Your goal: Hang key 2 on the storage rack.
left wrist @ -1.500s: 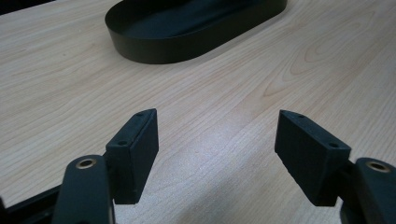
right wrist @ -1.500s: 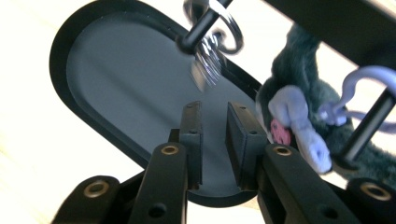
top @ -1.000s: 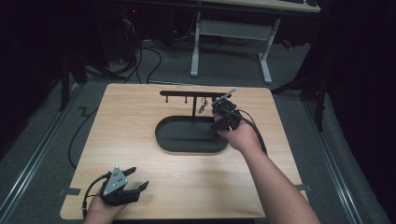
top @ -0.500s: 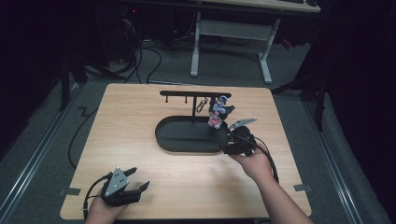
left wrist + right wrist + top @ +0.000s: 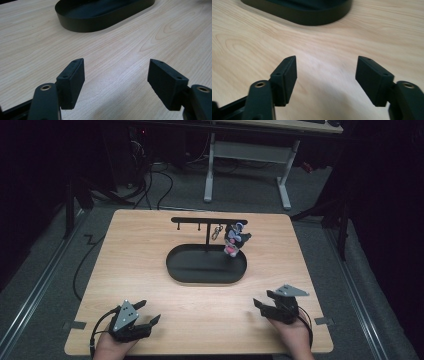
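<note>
A black rack (image 5: pixel 209 220) with a hooked crossbar rises from a black oval tray (image 5: pixel 206 270) in the middle of the wooden table. A small purple, white and pink toy keychain (image 5: pixel 235 240) hangs from the bar's right end, beside a metal clip (image 5: pixel 217 231). My right gripper (image 5: pixel 263 299) rests near the table's front right, well clear of the toy. Its jaws have just been opening and stand wide apart over bare wood (image 5: pixel 327 59). At the front left, my left gripper (image 5: pixel 148 312) is open with nothing between its jaws (image 5: pixel 116 62). The tray rim (image 5: pixel 100 21) (image 5: pixel 307 16) lies ahead of both.
The table's front edge runs just behind both hands. A cable (image 5: pixel 82 265) trails off the left side. A desk frame (image 5: pixel 250 150) stands on the floor beyond the table. Bare wood (image 5: pixel 200 310) separates the two grippers.
My right gripper let go of the toy at the rack, leaving it hanging, and drew back and down to the front right with its jaws wider. The left gripper stayed put.
</note>
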A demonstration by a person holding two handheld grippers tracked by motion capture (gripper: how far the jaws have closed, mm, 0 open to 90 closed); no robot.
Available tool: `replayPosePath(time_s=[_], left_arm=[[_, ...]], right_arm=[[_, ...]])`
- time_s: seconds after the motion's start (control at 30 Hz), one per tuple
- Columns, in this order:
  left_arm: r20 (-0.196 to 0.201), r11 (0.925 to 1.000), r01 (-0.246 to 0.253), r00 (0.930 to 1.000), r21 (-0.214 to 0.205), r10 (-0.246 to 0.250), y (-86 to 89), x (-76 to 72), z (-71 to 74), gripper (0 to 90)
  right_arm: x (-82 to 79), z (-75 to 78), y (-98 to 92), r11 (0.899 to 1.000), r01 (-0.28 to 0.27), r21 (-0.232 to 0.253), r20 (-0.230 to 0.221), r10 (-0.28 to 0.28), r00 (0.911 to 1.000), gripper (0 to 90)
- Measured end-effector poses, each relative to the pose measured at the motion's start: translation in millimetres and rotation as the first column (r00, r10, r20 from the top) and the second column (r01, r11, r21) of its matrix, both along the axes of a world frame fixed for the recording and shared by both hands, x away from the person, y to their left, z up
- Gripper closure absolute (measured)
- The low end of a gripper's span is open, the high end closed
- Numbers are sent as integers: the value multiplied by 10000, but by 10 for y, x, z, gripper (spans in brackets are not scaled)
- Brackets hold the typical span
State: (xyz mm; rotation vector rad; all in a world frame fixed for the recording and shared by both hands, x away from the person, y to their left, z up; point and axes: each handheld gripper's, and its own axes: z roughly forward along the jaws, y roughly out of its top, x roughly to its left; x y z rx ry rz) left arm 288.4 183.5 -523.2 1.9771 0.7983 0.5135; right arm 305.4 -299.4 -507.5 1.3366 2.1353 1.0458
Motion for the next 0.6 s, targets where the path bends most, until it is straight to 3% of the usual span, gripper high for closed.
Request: replayPosePath(time_s=[0.07,0.13,0.2,0.27,0.43,0.6], left_arm=[[-121,10000,-8,9999,-57,8,-31,1,-11,306],[-114,10000,51,9999,-12,-51,-67,-2,-23,306],[-98,9997,183,9998,185,-181,-107,-8,-33,305],[-86,9994,252,9996,246,-250,-135,-11,-39,303],[-191,9986,269,9994,-461,-278,-110,-32,14,303],[-142,9987,216,9996,-464,-223,-43,-35,17,303]], right_arm=[[-153,-44,-87,9994,266,237,314,-274,9991,285],[-266,-36,-152,9970,495,593,315,-514,9982,246],[-317,-64,-174,9982,499,337,588,-519,9969,234],[-297,-90,-179,9981,522,336,482,-538,9974,221],[-230,-106,-129,9970,612,474,524,-636,9966,221],[-225,-104,-37,9985,469,298,599,-486,9970,222]])
